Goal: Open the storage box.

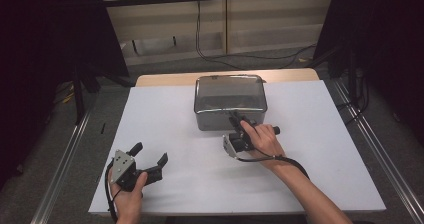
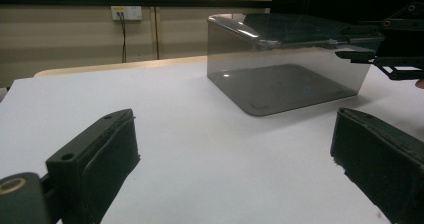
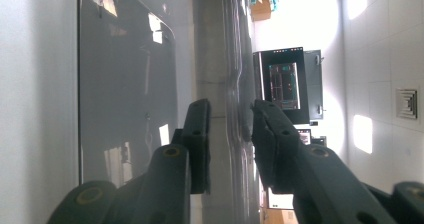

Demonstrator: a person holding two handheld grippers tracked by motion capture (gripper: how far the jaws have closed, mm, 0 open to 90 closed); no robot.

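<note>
A wide surface covered with a white sheet [image 1: 320, 174] carries everything here, and near its far middle stands the smoky grey, see-through plastic box with rounded corners and a glossy lid [image 1: 230, 101], its long axis running across the surface from left to right. The box lies directly ahead of the right tongs [image 1: 239, 125], which are rolled on their side at the box's near wall; it lies well ahead and to the right of the left tongs [image 1: 150, 154], so the right hand [image 1: 264, 140] is plainly the nearer one. In the right gripper view the two black jaws stand either side of the lid's projecting rim [image 3: 232, 84], one toward the box body and one beyond it, with a narrow gap remaining; I cannot tell for certain that the pads press on the plastic, though they look close to clamping it. The left tongs sit on the near left of the sheet with jaws spread wide apart and nothing between them, their camera looking across bare white toward the box [image 2: 285, 64]. My reading is that the coming move turns on that rim: the lid's edge runs along the box's length, so lifting it would need the right tongs squeezed fully upon it.
</note>
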